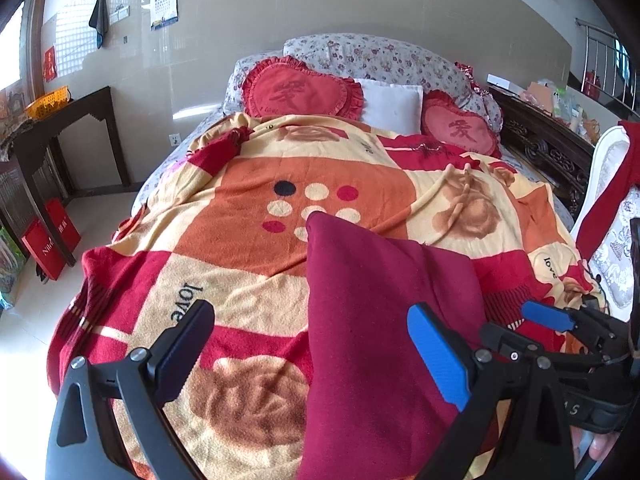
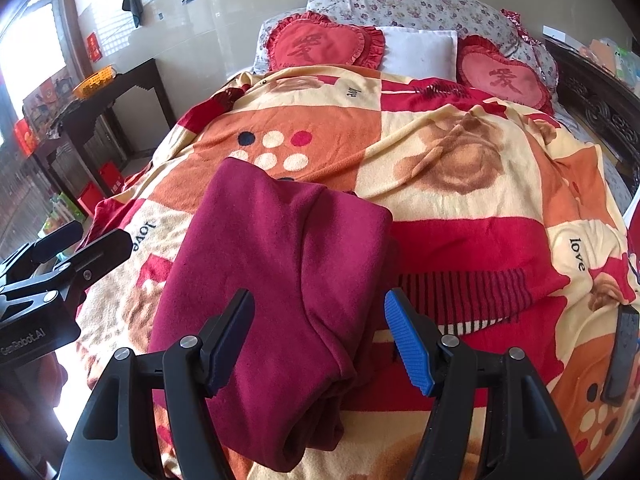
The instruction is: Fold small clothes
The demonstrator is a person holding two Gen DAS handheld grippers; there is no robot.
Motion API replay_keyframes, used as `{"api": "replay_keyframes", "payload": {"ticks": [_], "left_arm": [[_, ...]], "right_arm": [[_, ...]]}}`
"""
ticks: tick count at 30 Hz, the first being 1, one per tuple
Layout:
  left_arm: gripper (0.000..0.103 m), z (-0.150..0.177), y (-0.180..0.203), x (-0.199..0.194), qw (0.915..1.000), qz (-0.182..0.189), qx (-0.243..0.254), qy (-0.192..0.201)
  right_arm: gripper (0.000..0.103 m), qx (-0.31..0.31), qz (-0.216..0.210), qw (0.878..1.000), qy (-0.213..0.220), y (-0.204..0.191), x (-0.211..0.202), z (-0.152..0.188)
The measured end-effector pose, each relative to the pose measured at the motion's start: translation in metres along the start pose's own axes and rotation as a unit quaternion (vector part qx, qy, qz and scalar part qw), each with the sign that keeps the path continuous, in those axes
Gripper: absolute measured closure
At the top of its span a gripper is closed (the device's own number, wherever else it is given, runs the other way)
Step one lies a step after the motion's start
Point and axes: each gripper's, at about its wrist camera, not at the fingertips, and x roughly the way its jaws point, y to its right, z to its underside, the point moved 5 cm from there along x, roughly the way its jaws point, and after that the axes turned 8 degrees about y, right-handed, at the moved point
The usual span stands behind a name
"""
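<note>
1. Far left – a dark wooden side table (image 1: 76, 116) stands against the wall with a yellow basket (image 1: 47, 101) on top; red boxes (image 1: 50, 240) sit on the floor by its legs.
2. Left gripper (image 1: 312, 352): jaws spread wide, nothing between the pads. It hovers low over the near end of the bed. In its own view the left finger is over bare blanket and the blue-padded right finger (image 1: 438, 356) is over the garment. No contact with the cloth is visible.
3. Maroon garment (image 2: 280, 280) – folded into a long, thick, roughly rectangular bundle lying flat on the patterned blanket (image 2: 460, 184). Its far corner reaches the dotted orange panel; its near end runs out of frame under the grippers. The folded edge on its right side is rounded, with layers showing at the near end.
4. Right gripper (image 2: 320, 340): also wide open and empty. Both fingers straddle the near part of the garment from above, the black finger over the cloth and the blue pad (image 2: 408, 344) near the garment's right edge. Cannot tell whether either one touches the fabric.
5. At the head of the bed sit 2 red heart cushions (image 2: 320, 44), with a white pillow (image 2: 424, 50) between them and a floral pillow (image 2: 420, 4) behind.
6. Far right – a carved dark bed frame (image 1: 548, 148), and a white chair (image 1: 612, 216) with a red cloth (image 1: 616, 184) draped over it.
</note>
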Motion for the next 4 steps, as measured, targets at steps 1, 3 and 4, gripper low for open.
{"api": "replay_keyframes", "payload": {"ticks": [1,3,4], "left_arm": [[0.004,-0.0001,0.0003,-0.0006,1.0000,-0.001,0.003,0.003],[0.004,-0.0004,0.0006,-0.0013,1.0000,-0.004,0.006,0.006],[0.004,-0.0004,0.0006,-0.0014,1.0000,-0.003,0.006,0.005]], "right_arm": [[0.054,0.001,0.000,1.000,0.000,0.0005,-0.0001,0.0006],[0.054,0.003,0.000,1.000,0.000,0.0015,-0.0006,0.0009],[0.054,0.004,0.000,1.000,0.001,0.0019,-0.0012,0.0005]]}}
